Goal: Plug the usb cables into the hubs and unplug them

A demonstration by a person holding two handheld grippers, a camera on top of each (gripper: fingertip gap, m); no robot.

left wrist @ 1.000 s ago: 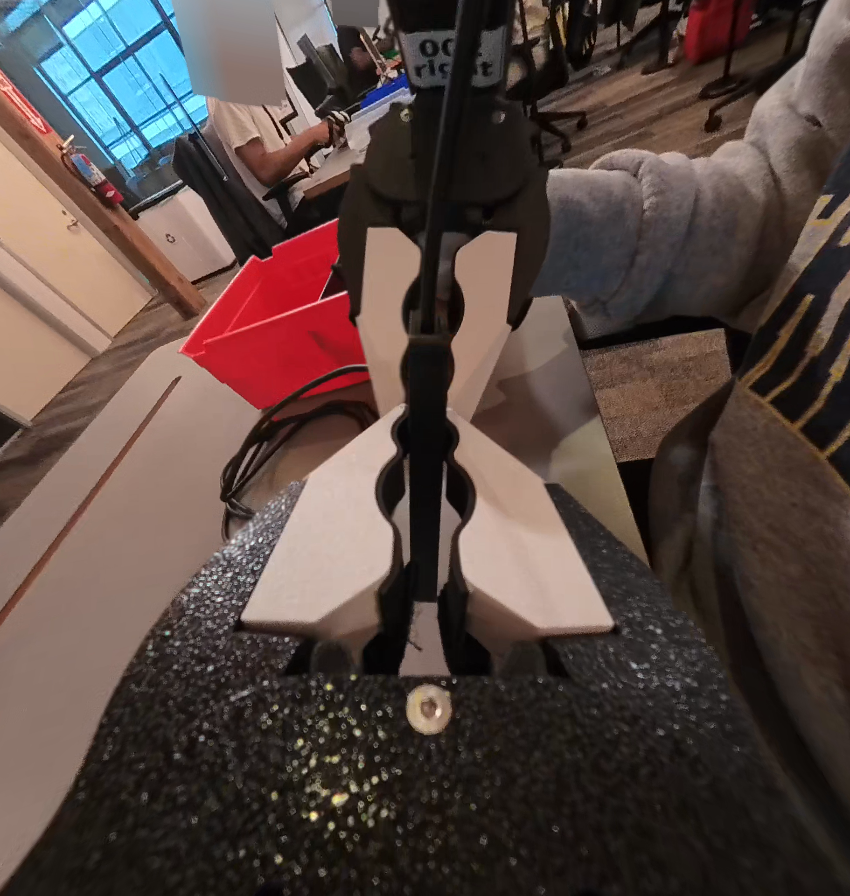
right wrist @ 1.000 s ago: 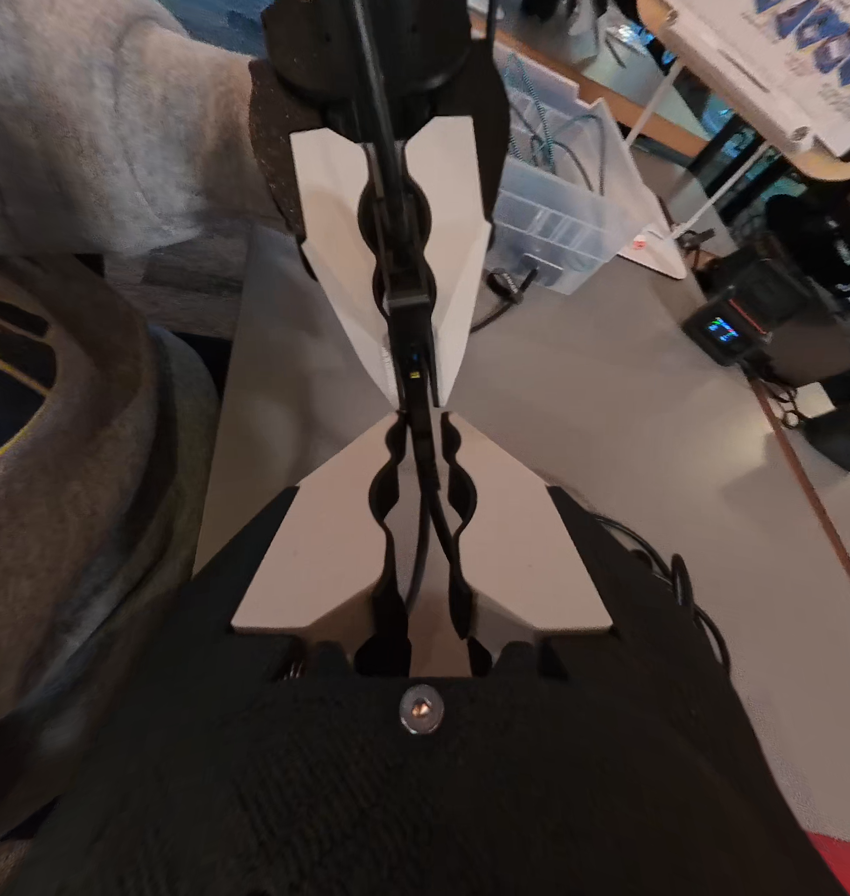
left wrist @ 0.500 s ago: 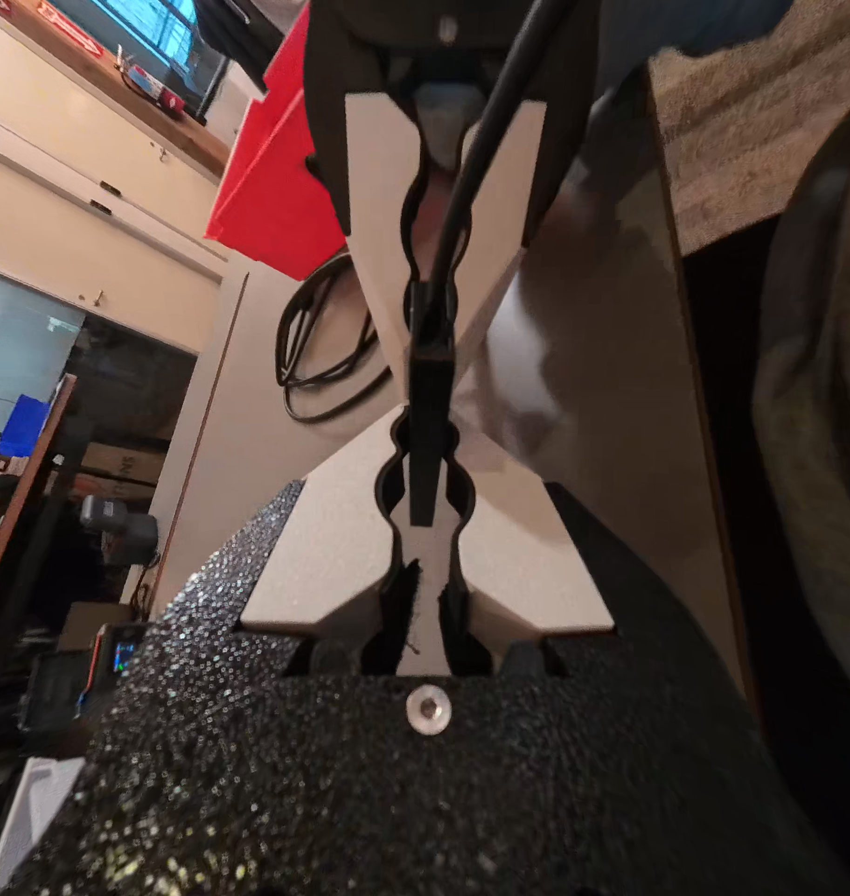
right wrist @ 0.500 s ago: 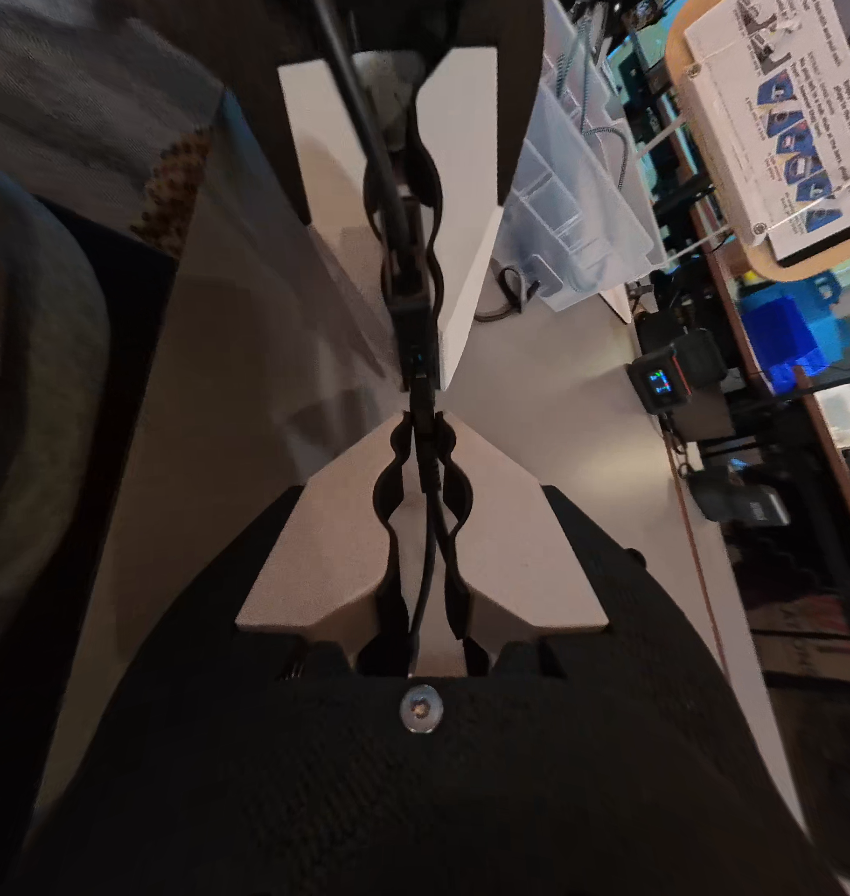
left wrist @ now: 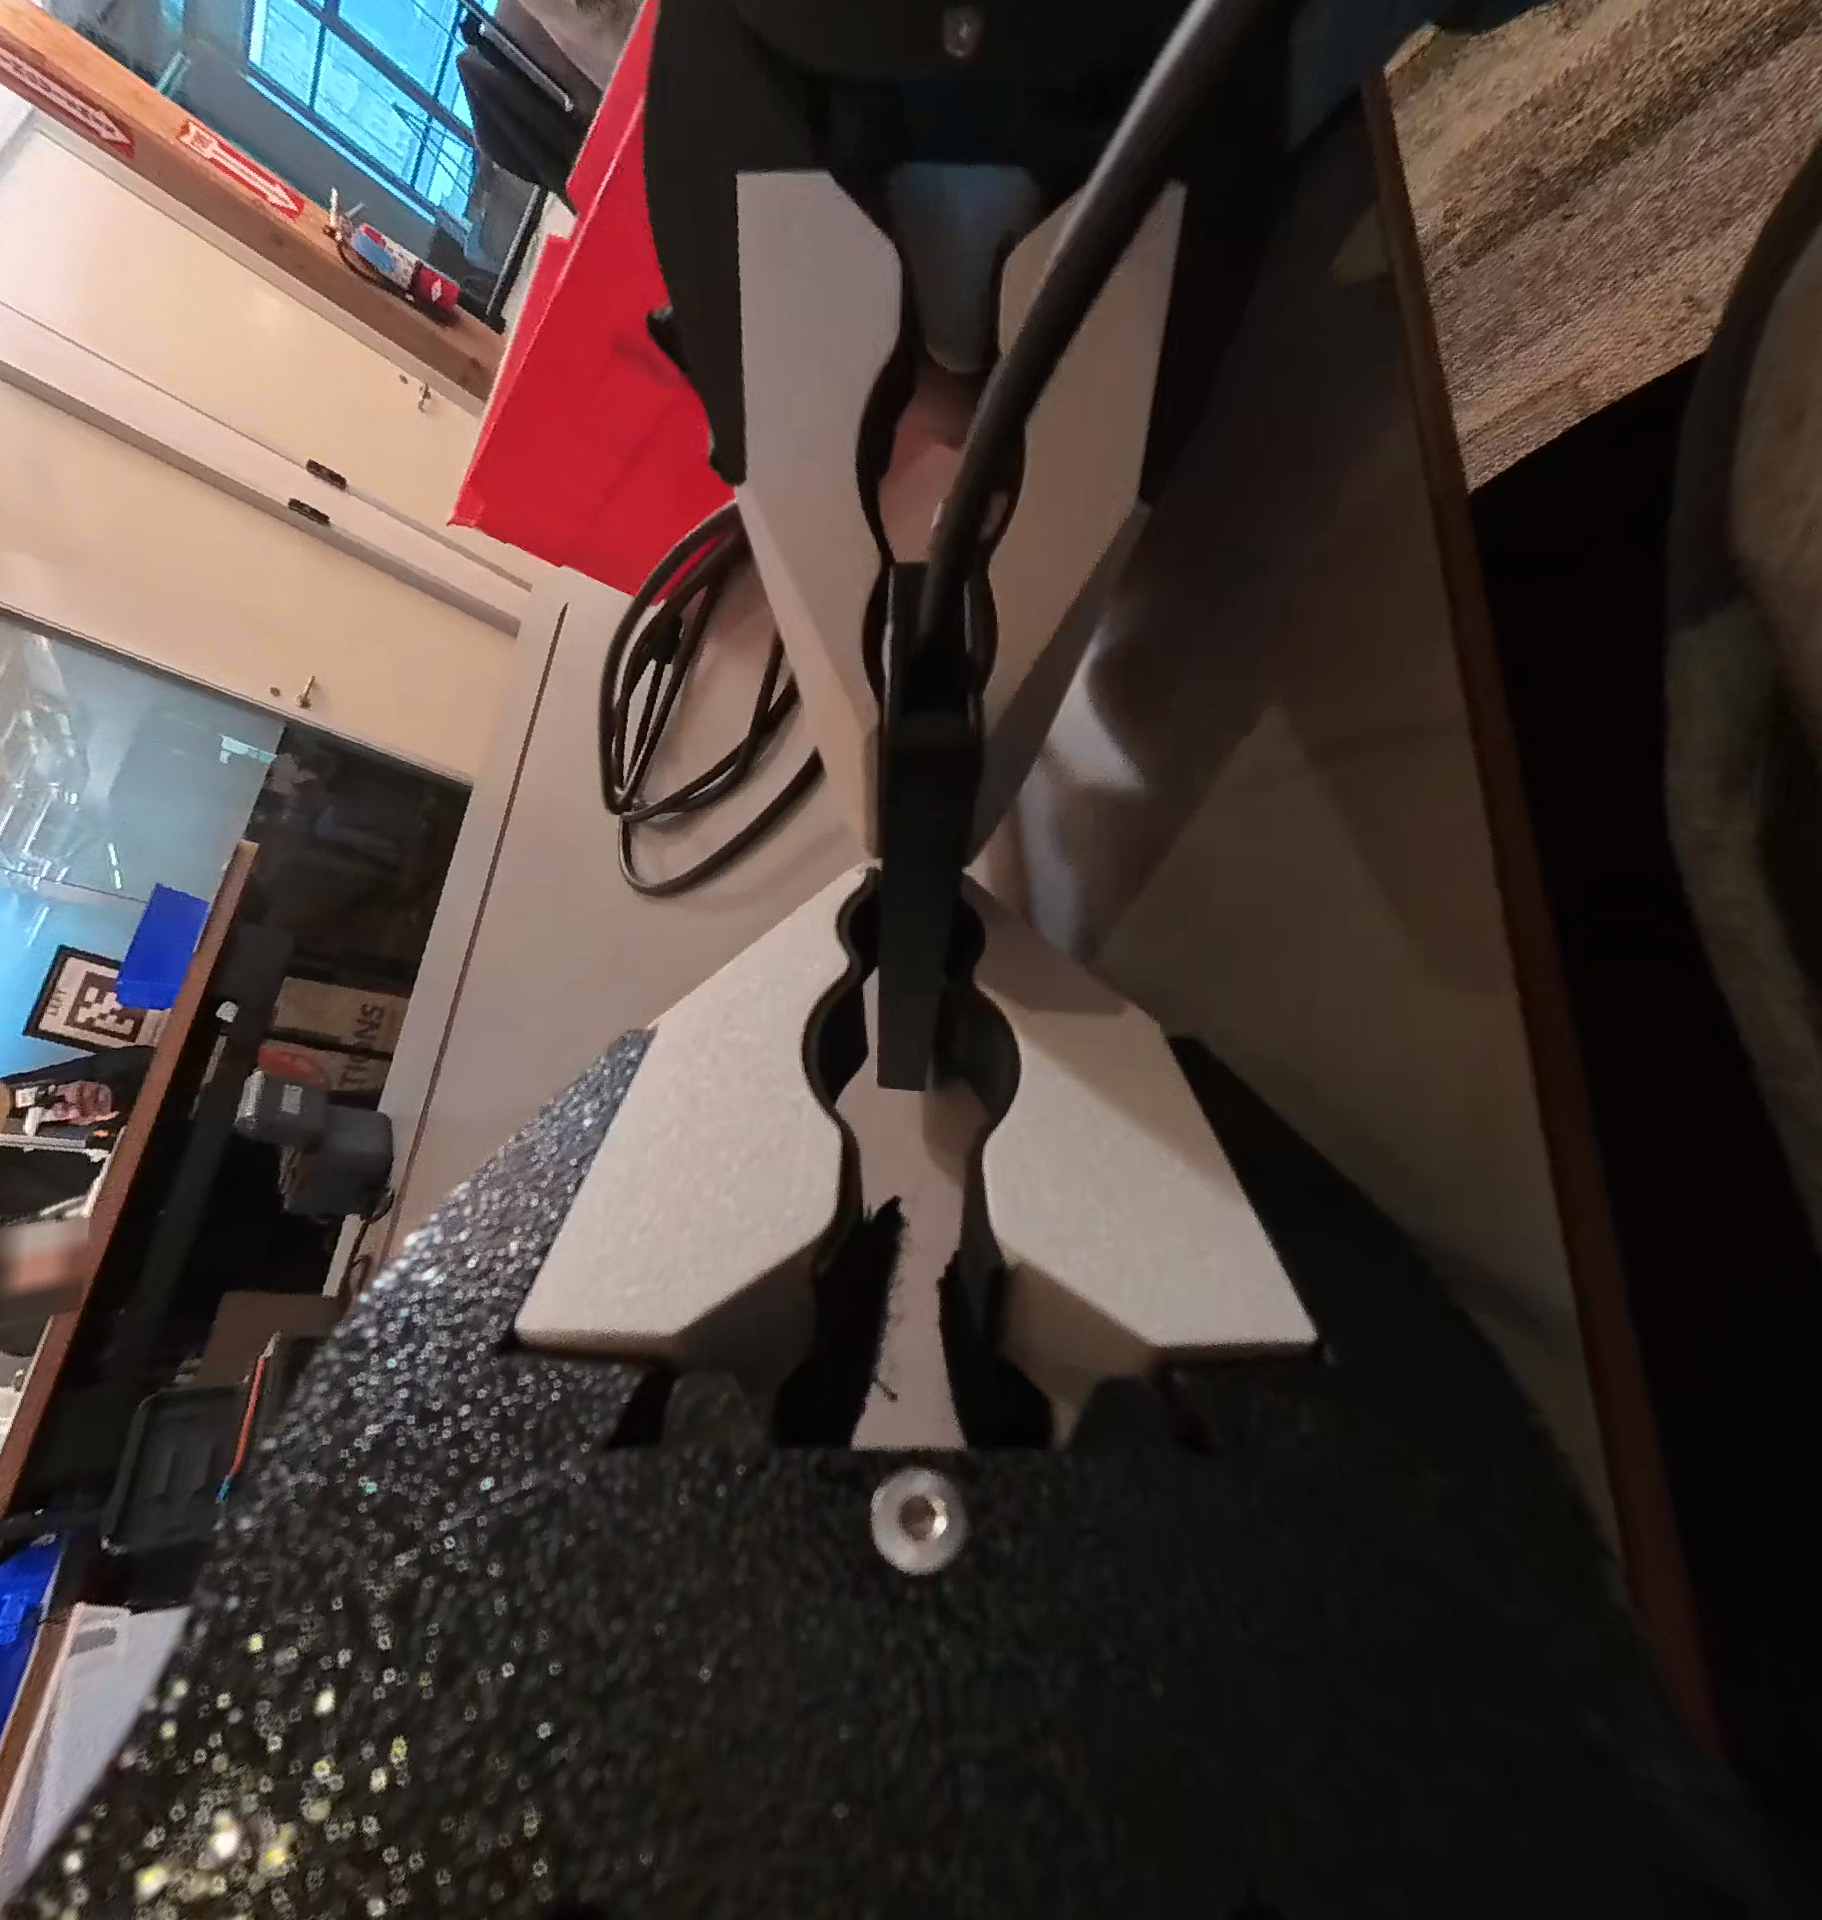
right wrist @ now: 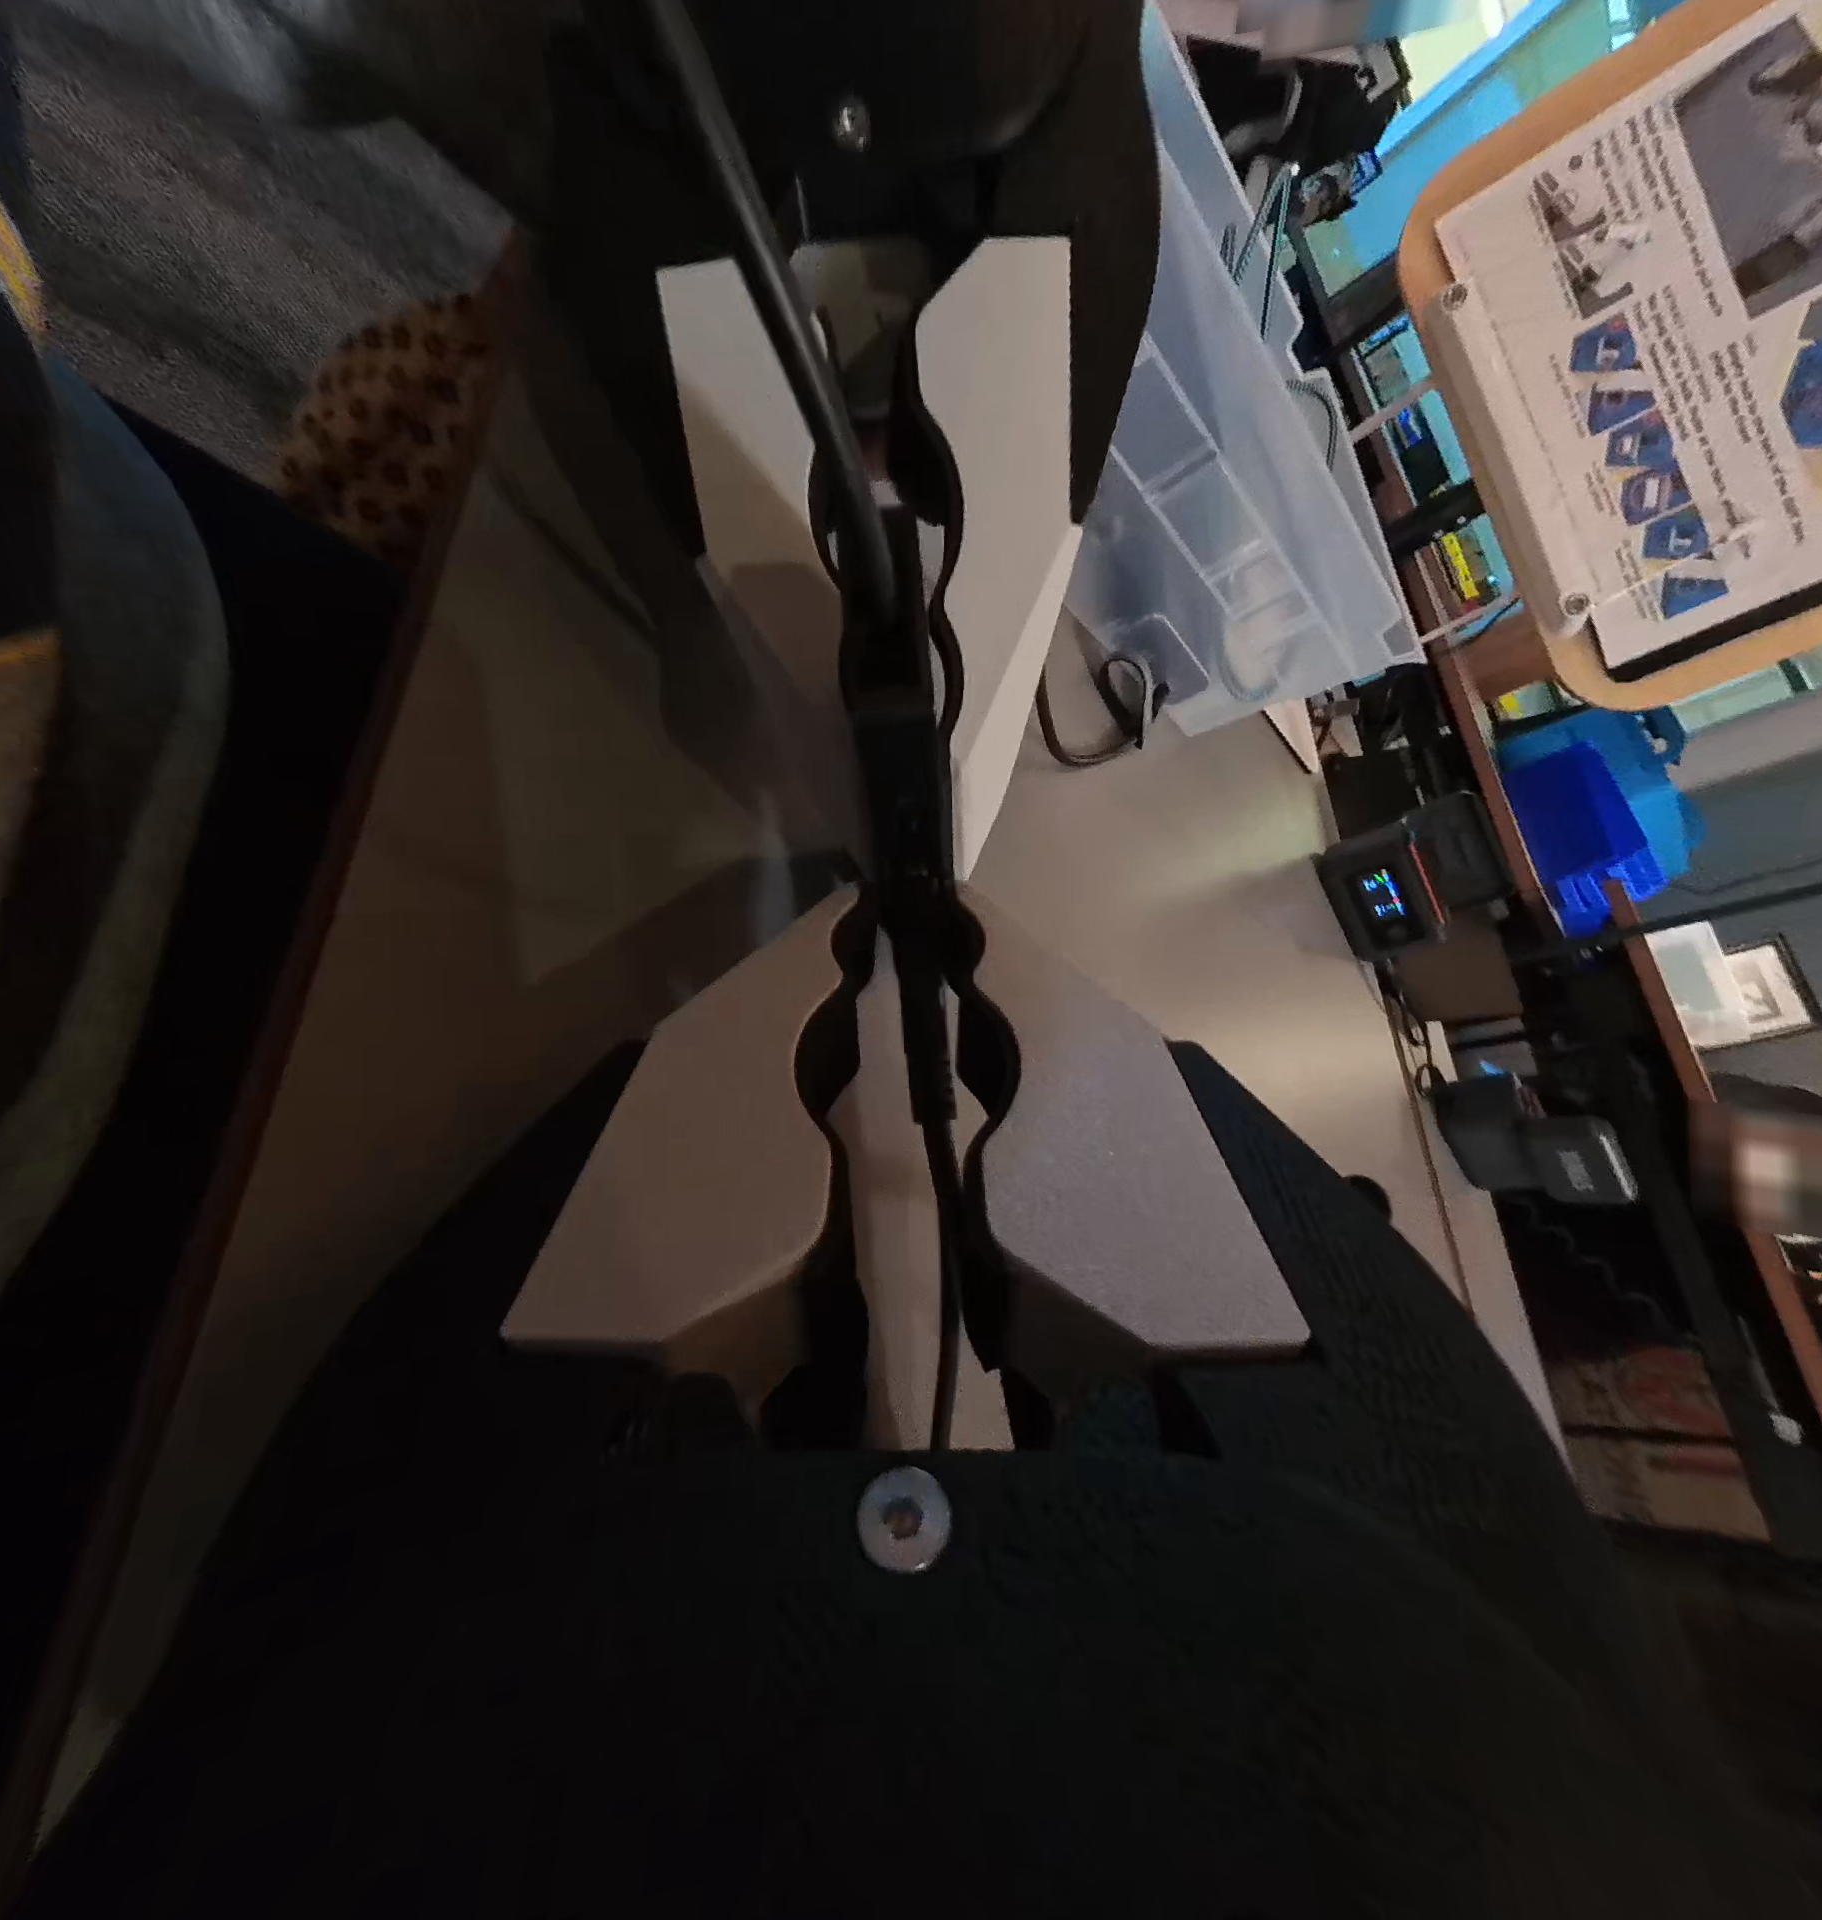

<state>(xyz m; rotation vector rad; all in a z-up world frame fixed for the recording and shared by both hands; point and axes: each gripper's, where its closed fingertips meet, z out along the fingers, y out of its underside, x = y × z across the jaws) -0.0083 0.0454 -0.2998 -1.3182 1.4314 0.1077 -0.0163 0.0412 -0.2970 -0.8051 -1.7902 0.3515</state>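
I have the black hub (left wrist: 912, 914) pinched edge-on at the tips of my left gripper (left wrist: 912, 935), its near end reaching back into the scalloped gap between the white fingers (left wrist: 720, 1143). Its own thick lead (left wrist: 1052, 312) runs up and away past the opposite tool. In the right wrist view, the USB plug (right wrist: 928, 1049) sits clamped between my right gripper (right wrist: 912, 935) fingers, nose pointing at the hub (right wrist: 902, 769), and its thin cable (right wrist: 943, 1278) trails back down the slot towards the camera. Plug and hub meet right where the two sets of fingertips come together; I cannot tell how deep the plug is seated, since the joint is dark and narrow. Both tools are closed tight on their pieces, tip to tip above the pale table (left wrist: 1302, 883).

On the table behind, a coil of black cables (left wrist: 678, 748) lies beside a red bin (left wrist: 585, 364). On the other side, a clear plastic organiser box (right wrist: 1239, 499) stands near the far edge, with a small lit display unit (right wrist: 1390, 894) beyond it.
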